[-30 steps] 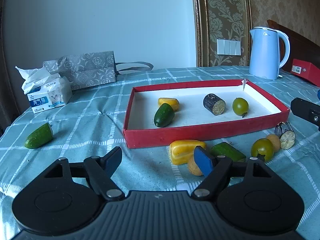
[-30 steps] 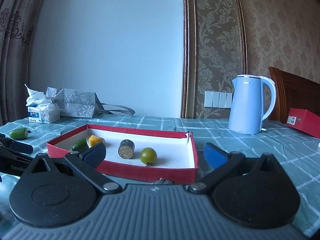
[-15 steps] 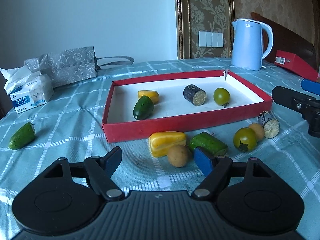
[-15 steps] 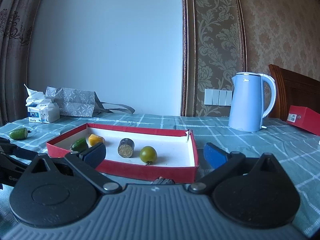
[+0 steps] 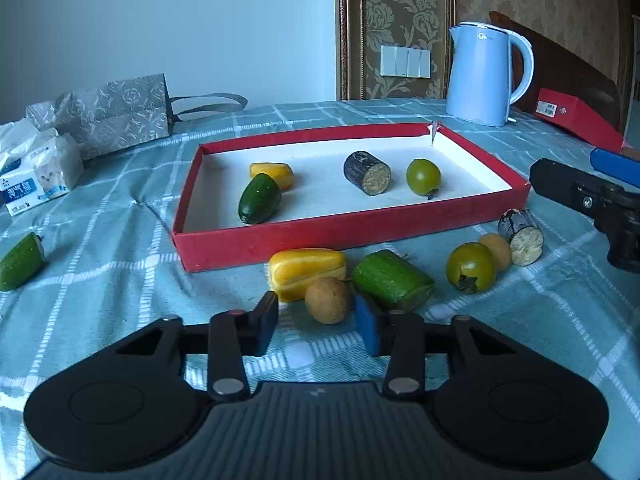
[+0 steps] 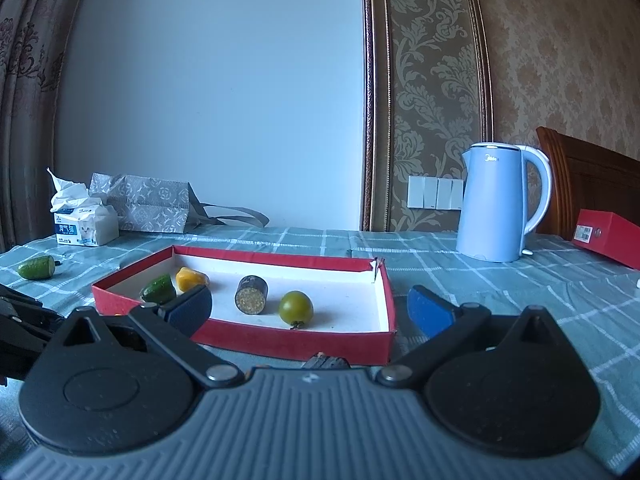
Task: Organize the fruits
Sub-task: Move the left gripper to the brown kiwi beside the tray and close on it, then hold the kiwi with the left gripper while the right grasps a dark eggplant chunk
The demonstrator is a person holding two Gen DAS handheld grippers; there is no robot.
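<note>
My left gripper (image 5: pixel 316 328) hovers low over the cloth, its jaws closing. A small brown round fruit (image 5: pixel 328 300) lies between the fingertips; the blue pad touches its right side and the left pad stands apart. Beside it lie a yellow pepper piece (image 5: pixel 306 272), a green cucumber chunk (image 5: pixel 392 280), a green tomato (image 5: pixel 471 266) and an eggplant piece (image 5: pixel 520 232). The red tray (image 5: pixel 360 228) behind holds a cucumber (image 5: pixel 259 198), a pepper piece, an eggplant piece and a tomato (image 5: pixel 423 176). My right gripper (image 6: pixel 310 312) stands open and empty before the tray (image 6: pixel 288 344).
A blue kettle (image 5: pixel 484 76) and a red box (image 5: pixel 576 116) stand at the back right. A tissue pack (image 5: pixel 36 172) and a grey bag (image 5: pixel 116 112) sit at the back left. One cucumber piece (image 5: pixel 20 256) lies alone at the far left.
My left gripper has tipped down toward the loose fruit in front of the tray, and its jaws have narrowed around the brown fruit. The right gripper has kept still.
</note>
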